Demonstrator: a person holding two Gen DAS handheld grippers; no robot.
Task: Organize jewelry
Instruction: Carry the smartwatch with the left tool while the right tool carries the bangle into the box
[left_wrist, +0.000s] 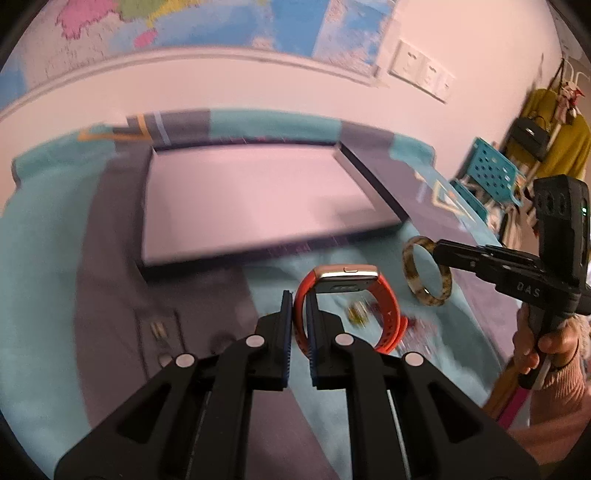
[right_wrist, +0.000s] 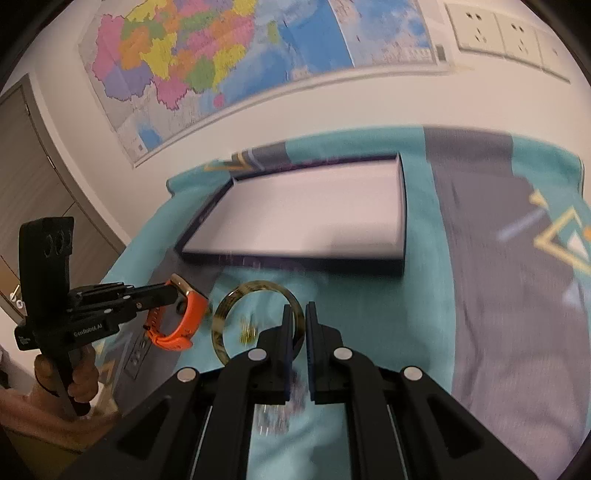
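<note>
The orange watch (left_wrist: 347, 306) hangs from my left gripper (left_wrist: 300, 295), whose two jaws are pressed together on its strap, up off the cloth. The brown speckled bangle (right_wrist: 255, 317) hangs the same way from my right gripper (right_wrist: 299, 310), pinched by its rim between the jaws. Both are held in front of the flat dark tray (left_wrist: 369, 177), which sits on the blue and grey cloth (left_wrist: 44, 258), and neither one is in the tray.

My left camera shows the watch face from the side, with a gold edge and a small button. It also shows the bangle (left_wrist: 428, 271) in the tip of my right gripper (left_wrist: 437, 251), and my right hand (left_wrist: 535, 347) on the handle. My right camera shows the watch (right_wrist: 177, 321) from the other side, and a big map (right_wrist: 207, 62) on the wall.

I count one watch, one bangle, one tray and two grippers. Some small shiny bits (right_wrist: 247, 328) lie on the cloth under the bangle, too blurry to count.
</note>
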